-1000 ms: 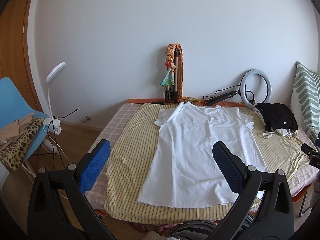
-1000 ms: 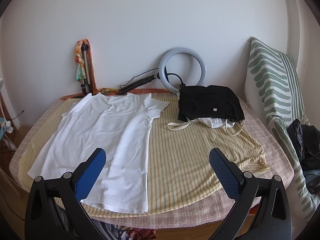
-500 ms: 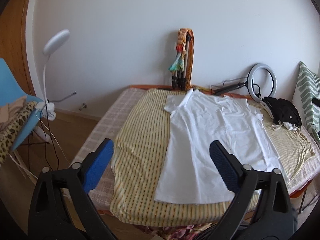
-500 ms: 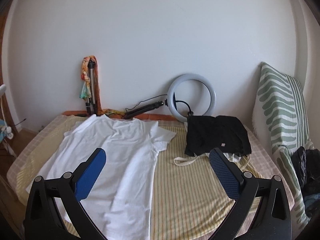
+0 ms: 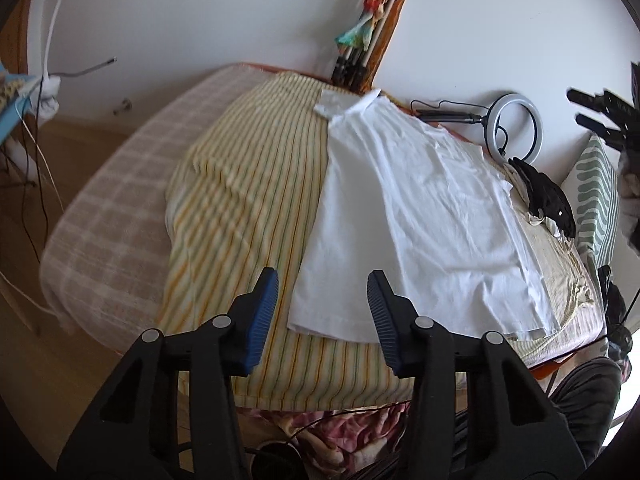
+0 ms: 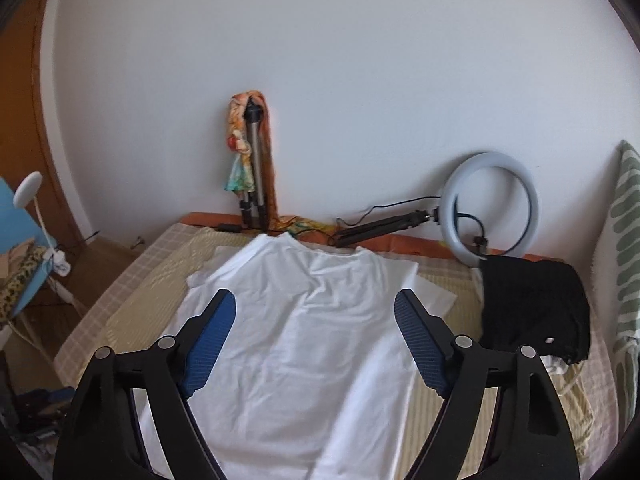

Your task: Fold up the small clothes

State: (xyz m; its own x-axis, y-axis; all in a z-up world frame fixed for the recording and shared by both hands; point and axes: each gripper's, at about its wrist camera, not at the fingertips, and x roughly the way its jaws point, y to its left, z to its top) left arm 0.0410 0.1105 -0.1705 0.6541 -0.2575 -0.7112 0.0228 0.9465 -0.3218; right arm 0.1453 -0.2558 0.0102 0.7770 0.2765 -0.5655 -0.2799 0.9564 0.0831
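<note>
From the left wrist, the left gripper hangs over the near left hem corner of the white T-shirt, spread flat on the striped sheet of the bed; its fingers are apart and closing with no cloth between them yet, so they could shut on air or catch the sheet along with the hem. From the right wrist, the right gripper hovers above the shirt's middle, fingers wide and closing on nothing; pinching there, away from an edge, would likely bunch the cloth, or drag it toward the black garment.
</note>
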